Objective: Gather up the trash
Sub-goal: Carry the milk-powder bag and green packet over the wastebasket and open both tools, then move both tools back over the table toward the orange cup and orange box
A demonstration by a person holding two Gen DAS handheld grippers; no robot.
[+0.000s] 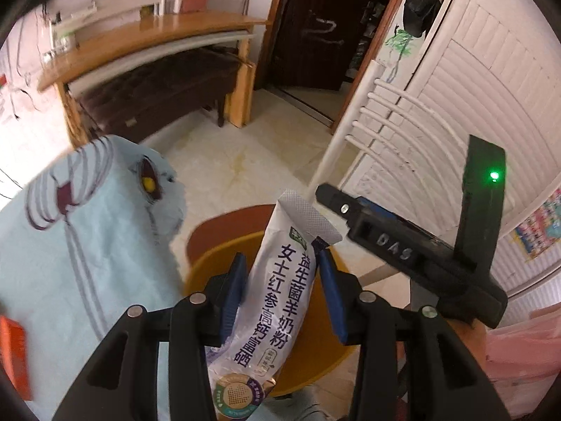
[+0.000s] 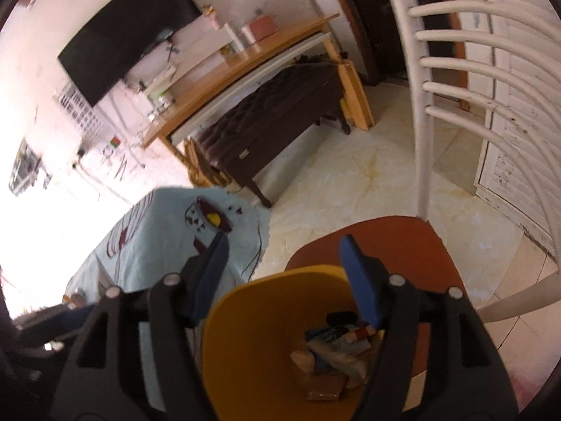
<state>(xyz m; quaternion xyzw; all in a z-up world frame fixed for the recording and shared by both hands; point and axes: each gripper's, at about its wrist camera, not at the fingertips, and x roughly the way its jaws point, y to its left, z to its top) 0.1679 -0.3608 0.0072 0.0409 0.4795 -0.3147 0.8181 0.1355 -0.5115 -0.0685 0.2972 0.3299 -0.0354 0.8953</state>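
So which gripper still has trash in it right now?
The left gripper: a white milk-powder sachet sits between its blue pads, above the yellow bin. The right gripper is open with nothing between its pads.

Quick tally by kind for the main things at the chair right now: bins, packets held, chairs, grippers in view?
Yellow bin: 1, with a pile of trash inside
Powder packet, held in the left gripper: 1
Chair: 1
Grippers, counting the empty right gripper: 2
Total: 5
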